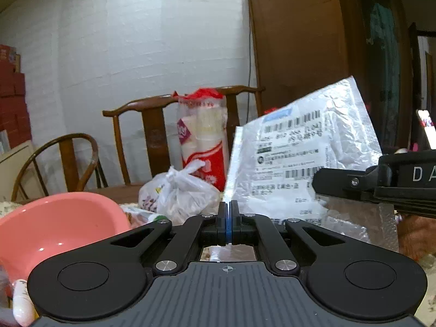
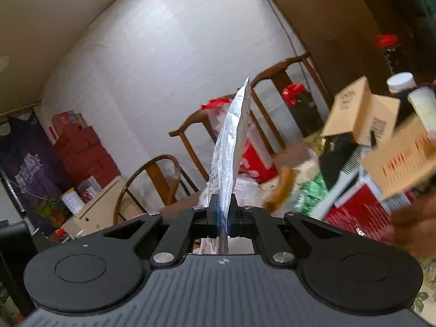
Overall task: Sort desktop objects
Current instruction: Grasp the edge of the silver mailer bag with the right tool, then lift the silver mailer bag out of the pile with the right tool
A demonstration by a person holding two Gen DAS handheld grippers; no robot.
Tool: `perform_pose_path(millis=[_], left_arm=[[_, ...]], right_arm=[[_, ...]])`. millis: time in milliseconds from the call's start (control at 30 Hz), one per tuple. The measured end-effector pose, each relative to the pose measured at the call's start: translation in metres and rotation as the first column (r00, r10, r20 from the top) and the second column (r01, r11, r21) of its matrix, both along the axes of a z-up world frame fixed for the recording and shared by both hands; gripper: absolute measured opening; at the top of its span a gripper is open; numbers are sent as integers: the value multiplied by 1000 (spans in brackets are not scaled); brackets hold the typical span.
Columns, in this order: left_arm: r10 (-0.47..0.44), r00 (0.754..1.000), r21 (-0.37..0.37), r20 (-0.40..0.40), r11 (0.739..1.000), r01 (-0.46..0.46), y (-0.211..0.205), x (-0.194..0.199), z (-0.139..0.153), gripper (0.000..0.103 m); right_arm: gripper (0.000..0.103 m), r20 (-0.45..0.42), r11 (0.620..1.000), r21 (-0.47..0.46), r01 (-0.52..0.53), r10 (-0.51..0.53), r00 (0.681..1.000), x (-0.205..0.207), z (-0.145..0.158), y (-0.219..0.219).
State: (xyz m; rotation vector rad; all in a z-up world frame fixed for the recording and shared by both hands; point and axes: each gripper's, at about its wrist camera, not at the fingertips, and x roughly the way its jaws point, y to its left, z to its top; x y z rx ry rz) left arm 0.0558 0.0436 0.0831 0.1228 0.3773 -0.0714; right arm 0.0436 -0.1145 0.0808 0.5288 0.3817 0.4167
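My right hand-held gripper is clamped on the silver mailer, which rises toward twelve o'clock; my left hand-held gripper is pressed together, holding nothing.

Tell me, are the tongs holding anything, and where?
Yes. The right tongs pinch the silver mailing bag by its lower edge, so it stands up. The left tongs are shut with nothing between them.
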Motion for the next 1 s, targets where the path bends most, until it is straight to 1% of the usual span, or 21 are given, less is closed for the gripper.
perform_pose_path(millis=[200,233,267,300,333,400,433,500,600,700,800,867,933,1000], left_arm=[[-1,999,3,48,1000,1,5,-18,17,0],[3,998,-3,55,1000,-2,8,-21,17,23],[0,999,-18,53,1000,0,13,-24,16,37],[10,999,-32,42,999,-8,17,-25,14,76],[25,999,-57,47,998,-22,22,-26,10,102],[64,994,-67,87,996,-58,28,-32,3,103],[70,995,-49,77,997,-66,28,-30,-1,103],[46,998,-41,37,998,-44,27,-27,-9,103],[42,999,-37,-9,998,-42,28,-18,-19,103],[39,996,-52,-74,998,-43,30,-1,-28,103],[54,989,-53,-135,997,-61,31,10,-41,103],[54,988,-15,-143,998,-56,27,14,-49,103],[53,986,39,-160,998,-47,21,16,-55,103],[61,986,94,-157,994,-47,16,14,-61,103]], right_arm=[[5,55,999,-8,-38,38,998,-13,28,16],[5,67,999,-10,-38,39,997,-15,33,18],[5,74,999,-11,-35,36,997,-17,35,18],[5,77,999,-11,-31,32,997,-18,36,17],[5,75,1000,-11,-29,30,997,-18,36,15],[5,53,1000,-12,-10,11,999,-14,28,8],[5,38,1000,-6,-5,5,999,-12,21,4],[5,-10,1000,13,10,-10,1000,-5,3,-5],[5,-72,999,31,32,-30,997,6,-24,-17],[5,-96,999,36,30,-27,995,8,-43,-24],[5,-98,999,49,22,-17,995,9,-52,-33],[5,-95,998,56,16,-11,995,12,-56,-38],[5,-96,999,52,16,-11,995,14,-58,-42],[5,-97,999,47,15,-10,995,15,-62,-44]])
